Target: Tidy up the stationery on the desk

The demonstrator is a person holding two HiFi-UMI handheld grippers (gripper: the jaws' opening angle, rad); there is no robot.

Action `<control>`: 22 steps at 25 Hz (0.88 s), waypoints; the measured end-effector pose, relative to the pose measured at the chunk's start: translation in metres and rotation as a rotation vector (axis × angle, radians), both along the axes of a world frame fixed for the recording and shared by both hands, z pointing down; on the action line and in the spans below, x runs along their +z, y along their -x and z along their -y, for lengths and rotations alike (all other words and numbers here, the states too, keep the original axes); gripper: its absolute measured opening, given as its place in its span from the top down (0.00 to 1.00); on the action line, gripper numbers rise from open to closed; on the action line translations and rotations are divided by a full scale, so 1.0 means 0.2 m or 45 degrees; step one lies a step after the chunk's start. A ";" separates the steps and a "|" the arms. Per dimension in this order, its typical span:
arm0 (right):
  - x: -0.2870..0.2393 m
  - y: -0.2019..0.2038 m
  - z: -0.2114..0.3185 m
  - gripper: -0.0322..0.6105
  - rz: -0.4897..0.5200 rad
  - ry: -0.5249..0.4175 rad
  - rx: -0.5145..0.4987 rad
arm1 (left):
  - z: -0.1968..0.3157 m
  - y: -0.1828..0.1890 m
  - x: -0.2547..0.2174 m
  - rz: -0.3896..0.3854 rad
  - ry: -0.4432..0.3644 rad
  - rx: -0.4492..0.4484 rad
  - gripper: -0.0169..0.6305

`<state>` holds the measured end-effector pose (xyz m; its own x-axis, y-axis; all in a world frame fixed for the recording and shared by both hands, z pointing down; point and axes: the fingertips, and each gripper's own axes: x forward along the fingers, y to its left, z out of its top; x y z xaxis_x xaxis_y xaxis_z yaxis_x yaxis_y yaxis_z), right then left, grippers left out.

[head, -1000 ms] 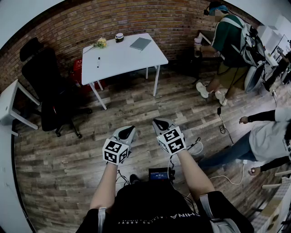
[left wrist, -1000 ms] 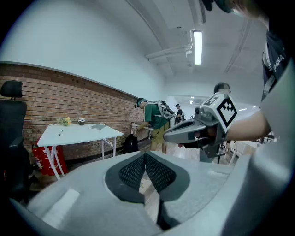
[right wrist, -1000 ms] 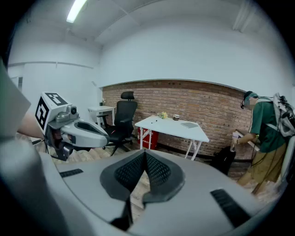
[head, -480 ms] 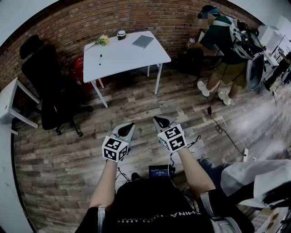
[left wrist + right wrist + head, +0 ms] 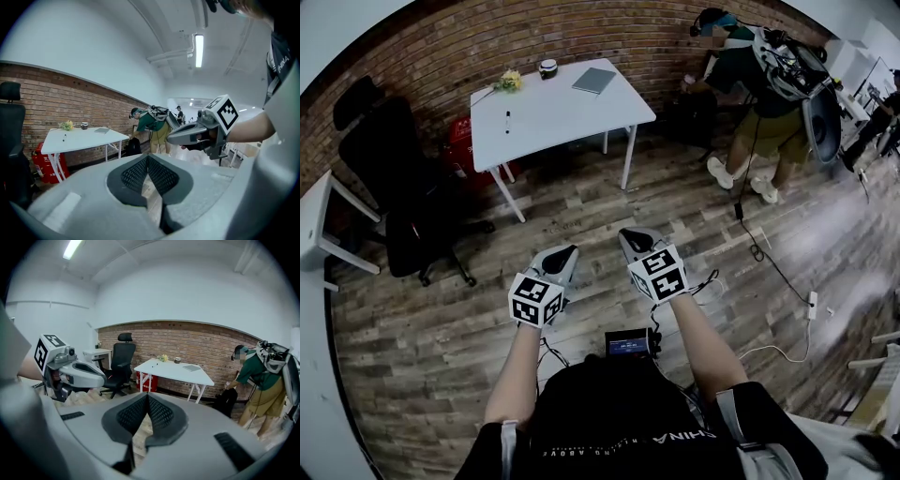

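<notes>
A white desk (image 5: 572, 117) stands by the brick wall, well ahead of me. On it lie a black pen (image 5: 507, 117), a grey notebook (image 5: 593, 80), a small jar (image 5: 547, 67) and a yellow flower bunch (image 5: 508, 82). My left gripper (image 5: 560, 255) and right gripper (image 5: 634, 239) hover side by side over the wooden floor, far short of the desk. Both are shut with nothing between the jaws. The desk (image 5: 84, 139) appears small in the left gripper view, and again as the desk (image 5: 173, 371) in the right gripper view.
A black office chair (image 5: 398, 187) stands left of the desk, a red box (image 5: 461, 141) beneath it. Another white table (image 5: 319, 230) edges in at the left. A person in a green shirt (image 5: 759, 84) bends over at the back right. Cables (image 5: 769, 267) lie across the floor.
The view has shifted slightly toward the desk. The person in green has moved left and further back. The person in white at the right has left the view. Both grippers stay shut.
</notes>
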<state>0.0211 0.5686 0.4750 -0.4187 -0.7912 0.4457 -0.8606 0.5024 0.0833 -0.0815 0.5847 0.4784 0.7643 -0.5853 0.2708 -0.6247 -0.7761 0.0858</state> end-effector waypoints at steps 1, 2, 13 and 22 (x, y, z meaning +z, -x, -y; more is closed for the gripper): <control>0.00 0.01 0.01 0.94 0.002 -0.002 0.006 | 0.02 0.02 0.01 0.003 0.003 0.003 0.95; 0.00 0.02 0.03 0.94 0.005 -0.003 0.010 | 0.04 0.03 0.02 0.005 0.007 0.005 0.95; 0.08 -0.01 0.43 0.94 0.025 0.021 -0.021 | 0.41 -0.05 0.09 0.031 0.033 0.009 0.95; 0.04 -0.19 0.99 0.94 0.048 0.052 -0.074 | 0.96 -0.20 0.06 0.051 0.072 -0.062 0.95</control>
<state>0.0594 0.3705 0.4820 -0.4807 -0.7466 0.4600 -0.8320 0.5540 0.0298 -0.0413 0.3936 0.4901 0.7231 -0.6042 0.3348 -0.6654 -0.7394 0.1028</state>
